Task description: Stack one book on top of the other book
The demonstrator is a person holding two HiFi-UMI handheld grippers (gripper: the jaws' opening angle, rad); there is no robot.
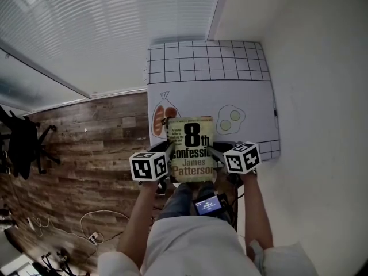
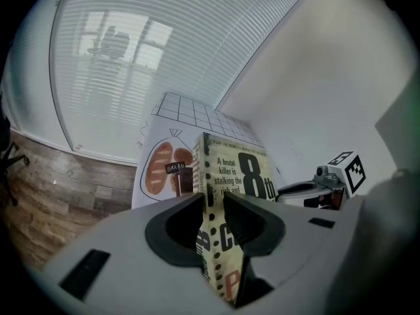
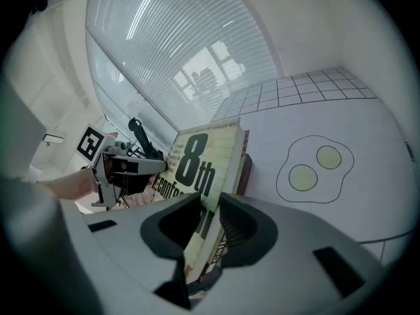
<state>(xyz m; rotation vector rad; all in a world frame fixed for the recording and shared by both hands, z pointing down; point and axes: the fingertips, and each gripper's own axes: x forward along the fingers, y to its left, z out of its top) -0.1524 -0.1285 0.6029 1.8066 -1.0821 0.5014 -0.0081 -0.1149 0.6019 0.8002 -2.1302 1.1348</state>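
I am gripping the yellow book (image 1: 191,145) from both sides. It is sitting face up in the head view, with its big "8th" and the author's name readable. My left gripper (image 1: 170,153) is pinching the book's left edge. In the left gripper view its fingers (image 2: 190,209) are clenched on the spine side, with the dotted cover running up between them. My right gripper (image 1: 211,152) is pinching the opposite edge. In the right gripper view its fingers (image 3: 239,218) are pressing on the page side in the same way.

I am holding the book over the near part of the white worktop mat (image 1: 230,91), between the bread drawing (image 1: 159,119) and the fried egg drawing (image 1: 230,118). A grid of squares is running along the mat's far end.

The dark book (image 2: 182,179) is lying on the mat under the yellow one. It is peeking out beside the bread drawing in the left gripper view. In the right gripper view it is showing as a dark red edge just past the yellow book's far corner. From above it is almost wholly covered. I cannot tell whether the two books are touching.

To my left, wooden floor (image 1: 86,154) is showing, with a black office chair (image 1: 26,142) standing on it and a pale cable (image 1: 98,220) looping across it. White blinds (image 1: 115,22) are hanging beyond.
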